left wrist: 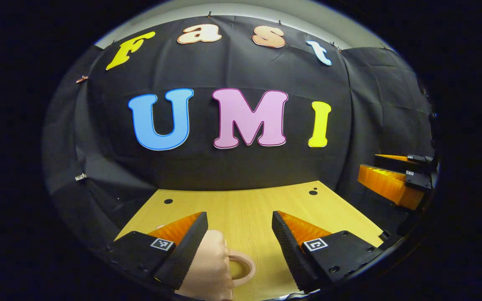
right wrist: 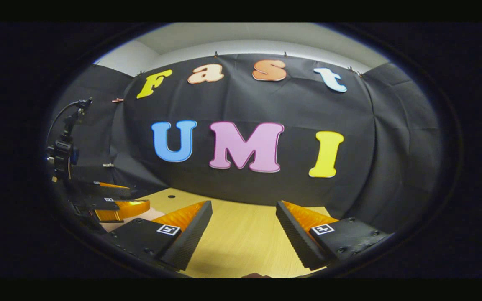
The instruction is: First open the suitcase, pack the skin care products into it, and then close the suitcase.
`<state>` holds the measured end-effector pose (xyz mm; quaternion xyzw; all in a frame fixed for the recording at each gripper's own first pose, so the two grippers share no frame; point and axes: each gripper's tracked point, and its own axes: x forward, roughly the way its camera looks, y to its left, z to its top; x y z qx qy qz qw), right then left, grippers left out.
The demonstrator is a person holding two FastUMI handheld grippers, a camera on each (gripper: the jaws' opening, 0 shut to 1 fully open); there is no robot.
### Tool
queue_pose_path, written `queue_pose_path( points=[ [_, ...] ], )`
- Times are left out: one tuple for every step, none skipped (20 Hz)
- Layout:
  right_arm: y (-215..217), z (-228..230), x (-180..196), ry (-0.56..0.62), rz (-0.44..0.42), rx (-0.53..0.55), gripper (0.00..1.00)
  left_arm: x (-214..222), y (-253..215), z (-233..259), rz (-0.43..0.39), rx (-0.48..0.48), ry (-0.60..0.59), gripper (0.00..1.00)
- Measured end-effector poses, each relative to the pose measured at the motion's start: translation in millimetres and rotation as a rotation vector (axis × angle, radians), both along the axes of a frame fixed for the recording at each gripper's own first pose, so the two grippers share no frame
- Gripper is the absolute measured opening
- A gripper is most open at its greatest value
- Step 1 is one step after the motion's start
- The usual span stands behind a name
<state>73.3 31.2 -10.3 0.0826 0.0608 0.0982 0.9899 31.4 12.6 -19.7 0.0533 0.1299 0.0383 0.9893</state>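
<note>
Two grippers hang over a pale wooden table (left wrist: 241, 209), each with its fingers spread wide and nothing between them. In the left gripper view, the left gripper (left wrist: 239, 234) sits nearest, and a peach-coloured suitcase (left wrist: 207, 267) lies on the table right under its left finger (left wrist: 182, 251), which covers part of the case. The case's loop handle (left wrist: 241, 267) sticks out toward the gap between the fingers, pointing rightward in that view; its long axis cannot be told, since the bottom edge cuts it off. Beyond the fingertips the tabletop runs bare to its far edge, where two small dark holes (left wrist: 168, 201) sit near the corners. The table's right edge slants close by the right finger. Farther off to the right, past that edge, the right gripper (left wrist: 391, 179) hovers well apart from the left one. In the right gripper view, the right gripper (right wrist: 243, 234) has open wood ahead of it up to the far edge, and the left gripper (right wrist: 115, 205) shows at the left, above a pale corner of the suitcase (right wrist: 140, 215). Behind everything stands the black cloth wall (left wrist: 241, 167).
</note>
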Motion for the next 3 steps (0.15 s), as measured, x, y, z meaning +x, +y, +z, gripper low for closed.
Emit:
queue_pose_path(
  points=[
    [1,6,1,-0.02,-0.005,0.001,0.98,-2,1,8,0.007,0.002,-0.022,0.96],
    [4,9,-3,-0.031,-0.012,0.004,0.98,-3,2,17,0.013,0.001,-0.042,0.96],
    [6,9,-3,-0.033,-0.016,0.009,0.97,-5,3,25,0.015,0.002,-0.059,0.96]
  ],
)
